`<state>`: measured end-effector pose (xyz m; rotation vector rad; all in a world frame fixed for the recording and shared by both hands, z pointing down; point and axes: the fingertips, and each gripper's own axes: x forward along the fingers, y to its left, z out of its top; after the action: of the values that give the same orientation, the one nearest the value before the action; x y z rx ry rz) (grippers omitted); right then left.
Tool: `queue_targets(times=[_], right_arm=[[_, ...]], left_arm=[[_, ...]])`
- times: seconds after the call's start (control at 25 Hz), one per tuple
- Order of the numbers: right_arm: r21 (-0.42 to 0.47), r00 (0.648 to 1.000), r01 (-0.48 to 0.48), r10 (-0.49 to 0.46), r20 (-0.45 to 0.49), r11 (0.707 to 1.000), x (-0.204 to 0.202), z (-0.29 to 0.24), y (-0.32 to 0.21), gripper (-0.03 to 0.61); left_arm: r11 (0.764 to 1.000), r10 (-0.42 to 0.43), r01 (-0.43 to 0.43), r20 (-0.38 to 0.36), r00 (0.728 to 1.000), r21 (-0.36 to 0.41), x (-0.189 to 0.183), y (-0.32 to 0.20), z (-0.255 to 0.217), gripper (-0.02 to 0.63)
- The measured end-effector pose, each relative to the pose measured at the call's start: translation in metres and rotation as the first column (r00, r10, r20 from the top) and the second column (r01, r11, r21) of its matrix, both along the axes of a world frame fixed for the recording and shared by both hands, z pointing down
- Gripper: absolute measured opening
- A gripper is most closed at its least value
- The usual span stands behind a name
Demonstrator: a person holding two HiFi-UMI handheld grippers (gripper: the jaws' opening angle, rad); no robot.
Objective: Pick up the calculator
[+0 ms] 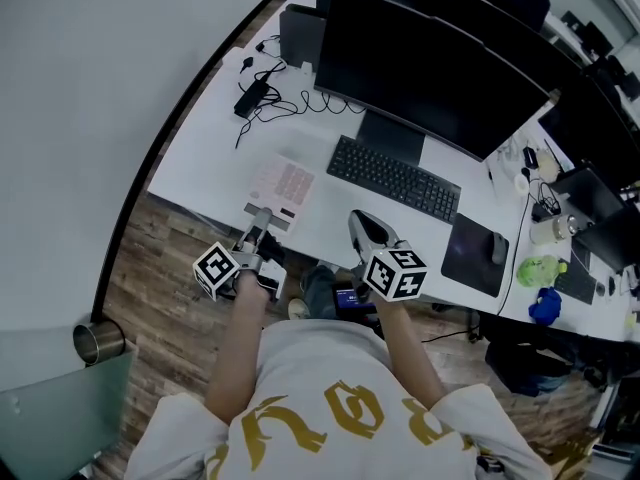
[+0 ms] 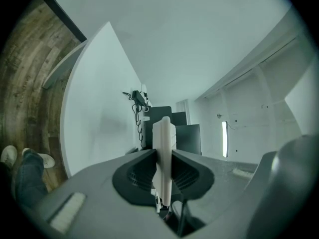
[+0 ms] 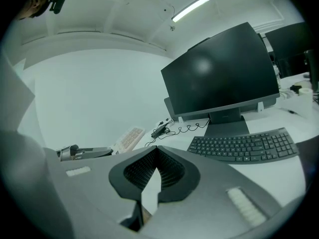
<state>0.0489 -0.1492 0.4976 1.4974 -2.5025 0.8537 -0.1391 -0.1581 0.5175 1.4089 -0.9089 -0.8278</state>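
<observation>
My left gripper (image 1: 262, 220) is clamped on the near short end of the flat, pale pink-and-white calculator (image 1: 285, 186). The calculator sits at the front edge of the white bench (image 1: 200, 153), its long axis pointing away from me. My right gripper (image 1: 366, 230), closed and empty, hovers farther right.

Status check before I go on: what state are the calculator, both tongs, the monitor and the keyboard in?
calculator: clamped at its near edge; cannot tell whether it is off the desk.
left tongs: shut on the calculator.
right tongs: shut, nothing between the jaws.
monitor: screen dark.
keyboard: lying flat in front of the monitor, untouched.
</observation>
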Motion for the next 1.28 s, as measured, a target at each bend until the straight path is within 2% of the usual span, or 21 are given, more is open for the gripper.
queue_targets(times=[0.24, 0.52, 0.68, 1.28], right_arm=[[0.011, 1.000, -0.010, 0.010, 0.003, 1.000, 0.0007, -0.0027, 0.0028, 0.023], [0.019, 1.000, -0.009, 0.009, 0.003, 1.000, 0.0005, -0.0043, 0.0041, 0.023], [0.016, 1.000, -0.009, 0.009, 0.000, 1.000, 0.0024, -0.0031, 0.0040, 0.023], [0.018, 1.000, 0.005, -0.005, -0.009, 1.000, -0.0003, -0.0010, 0.0037, 0.023]], left_arm=[[1.000, 0.010, -0.009, -0.011, 1.000, 0.012, 0.0018, 0.0037, -0.0069, 0.067], [1.000, 0.017, -0.017, 0.026, 1.000, 0.005, -0.0004, 0.0052, -0.0022, 0.067], [1.000, 0.019, -0.019, 0.008, 1.000, 0.015, 0.0034, 0.0037, -0.0060, 0.067], [1.000, 0.024, -0.024, 0.022, 0.999, 0.001, 0.0045, 0.0025, -0.0010, 0.068]])
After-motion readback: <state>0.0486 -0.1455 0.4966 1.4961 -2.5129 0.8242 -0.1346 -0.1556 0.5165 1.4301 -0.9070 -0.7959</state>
